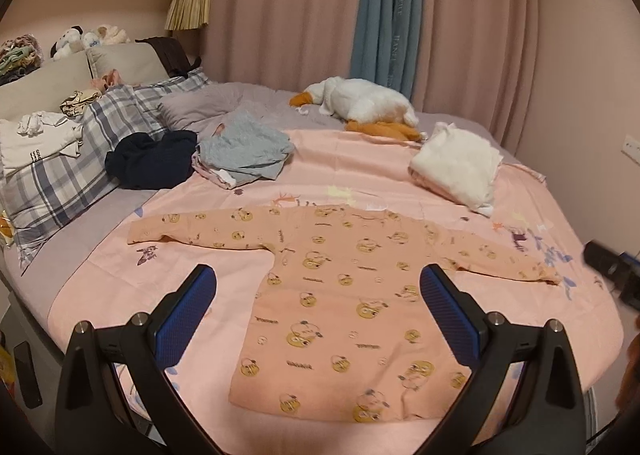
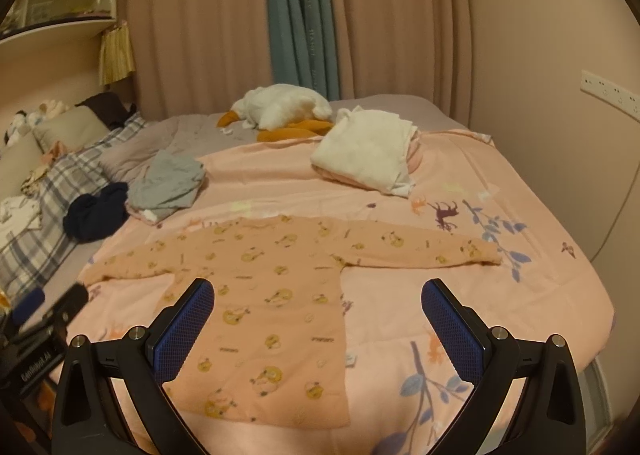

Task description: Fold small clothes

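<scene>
A small orange long-sleeved shirt (image 1: 340, 295) with yellow cartoon prints lies flat on the pink blanket (image 1: 360, 159), both sleeves spread out; it also shows in the right wrist view (image 2: 272, 307). My left gripper (image 1: 318, 279) is open and empty, held above the shirt's body. My right gripper (image 2: 318, 293) is open and empty, above the shirt's right side. The right gripper shows in the left wrist view at the right edge (image 1: 612, 267). The left gripper's body shows at the left edge of the right wrist view (image 2: 44, 315).
On the bed lie a grey garment (image 1: 244, 149), a dark navy garment (image 1: 152, 159), a folded white item (image 1: 456, 163), a plush goose (image 1: 360, 103) and plaid pillows (image 1: 80, 159). Curtains hang behind. The bed's near edge curves below the shirt.
</scene>
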`<action>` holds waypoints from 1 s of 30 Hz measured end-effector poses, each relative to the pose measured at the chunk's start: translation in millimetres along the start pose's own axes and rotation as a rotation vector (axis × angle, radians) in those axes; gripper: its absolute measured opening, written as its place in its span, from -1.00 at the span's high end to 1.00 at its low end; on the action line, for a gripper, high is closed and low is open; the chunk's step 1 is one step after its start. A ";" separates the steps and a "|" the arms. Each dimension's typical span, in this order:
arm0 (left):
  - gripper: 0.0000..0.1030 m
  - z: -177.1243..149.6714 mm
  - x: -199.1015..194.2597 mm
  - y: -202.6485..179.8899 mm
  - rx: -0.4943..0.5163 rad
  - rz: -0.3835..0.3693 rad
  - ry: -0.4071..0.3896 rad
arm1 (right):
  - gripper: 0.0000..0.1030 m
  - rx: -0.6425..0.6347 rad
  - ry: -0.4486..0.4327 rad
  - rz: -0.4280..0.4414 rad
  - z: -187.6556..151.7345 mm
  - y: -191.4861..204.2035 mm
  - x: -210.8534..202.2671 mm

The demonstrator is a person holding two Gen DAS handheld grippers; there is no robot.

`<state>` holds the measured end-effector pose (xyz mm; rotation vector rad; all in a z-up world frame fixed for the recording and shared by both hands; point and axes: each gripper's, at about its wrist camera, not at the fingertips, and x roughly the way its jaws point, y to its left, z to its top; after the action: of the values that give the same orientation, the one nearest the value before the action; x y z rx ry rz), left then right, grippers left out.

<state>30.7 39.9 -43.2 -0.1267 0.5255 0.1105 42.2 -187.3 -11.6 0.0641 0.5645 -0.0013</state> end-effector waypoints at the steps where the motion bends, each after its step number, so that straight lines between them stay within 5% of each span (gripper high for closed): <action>1: -0.98 3.1 7.3 0.7 0.002 -0.009 0.001 | -1.00 -0.003 -0.002 -0.005 2.7 -1.4 3.4; 8: -0.98 58.3 90.7 19.5 -0.021 -0.077 0.012 | -1.00 0.019 -0.044 0.000 57.2 -42.9 55.8; 12: -0.98 72.2 172.4 37.2 -0.094 -0.176 0.171 | -1.00 0.051 0.011 -0.033 90.6 -88.4 114.3; 17: -0.94 38.1 271.0 48.7 -0.088 -0.122 0.437 | -1.00 0.154 0.185 -0.068 98.3 -165.0 206.9; 22: -0.91 -14.5 333.4 68.4 -0.221 -0.157 0.651 | -1.00 0.332 0.386 -0.104 54.9 -243.7 277.7; 25: -0.87 -27.9 342.0 74.9 -0.312 -0.190 0.668 | -1.00 0.488 0.440 -0.096 25.5 -286.6 297.6; 26: -0.79 -25.0 338.5 77.6 -0.349 -0.209 0.636 | -1.00 0.549 0.443 -0.078 14.5 -299.6 299.0; 30: 0.06 -24.6 350.6 88.7 -0.503 -0.296 0.667 | -0.95 0.733 0.426 -0.045 -17.9 -336.0 294.7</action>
<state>307.7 149.1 -249.9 -0.7465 1.1304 -0.0982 275.3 -516.8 -204.5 0.7793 0.9692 -0.2440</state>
